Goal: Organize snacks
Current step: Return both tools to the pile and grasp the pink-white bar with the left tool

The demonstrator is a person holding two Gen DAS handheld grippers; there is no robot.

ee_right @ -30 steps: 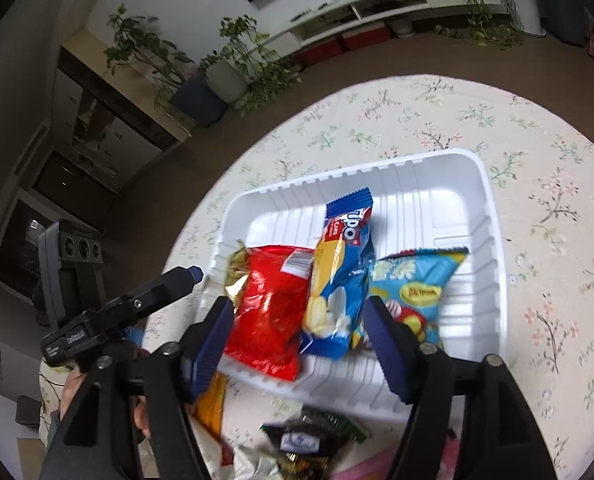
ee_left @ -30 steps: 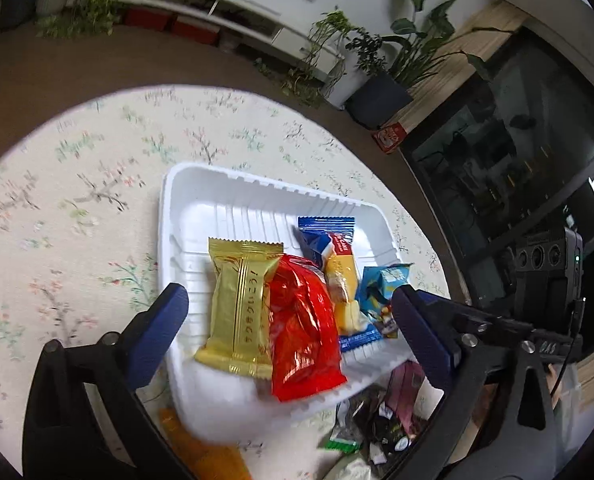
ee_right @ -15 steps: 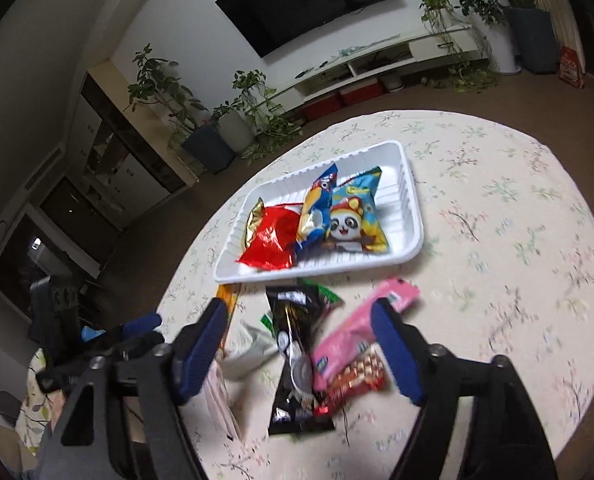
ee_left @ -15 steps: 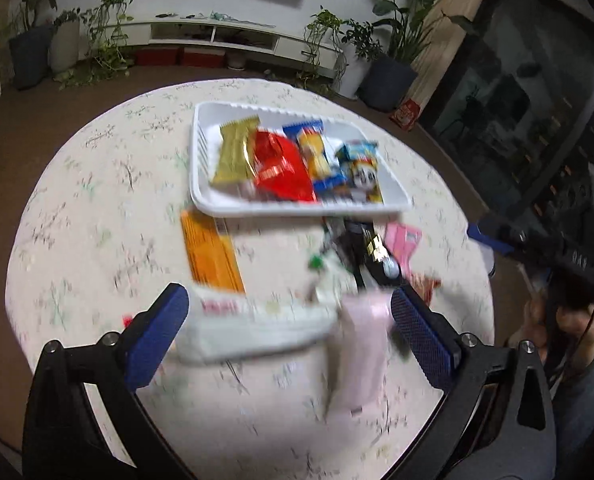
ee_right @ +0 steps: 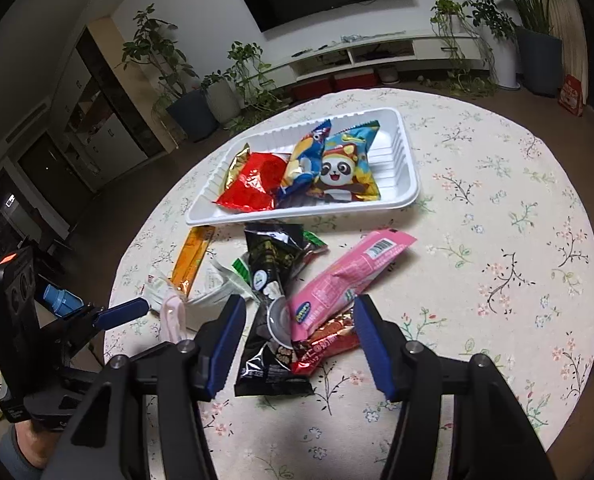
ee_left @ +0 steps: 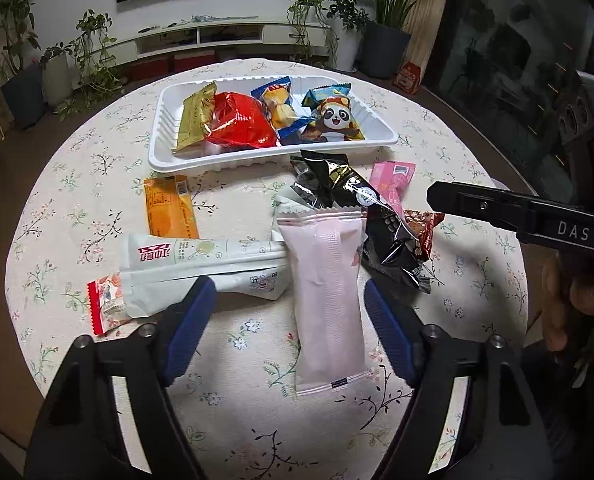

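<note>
A white tray at the table's far side holds a gold packet, a red packet, a blue packet and a panda packet. Loose snacks lie in front of it. My left gripper is open, its jaws either side of a pale pink packet, beside a white pouch. My right gripper is open over a bright pink packet, a black packet and a red-brown packet. The tray also shows in the right wrist view.
An orange packet lies left of the pile, and a small red-edged packet sits under the white pouch. The round table has a floral cloth. Plants, a TV unit and dark cabinets stand behind the table.
Both grippers have pulled back from the tray toward the near side of the table and now hang over the loose pile. The tray's snacks have not moved.
</note>
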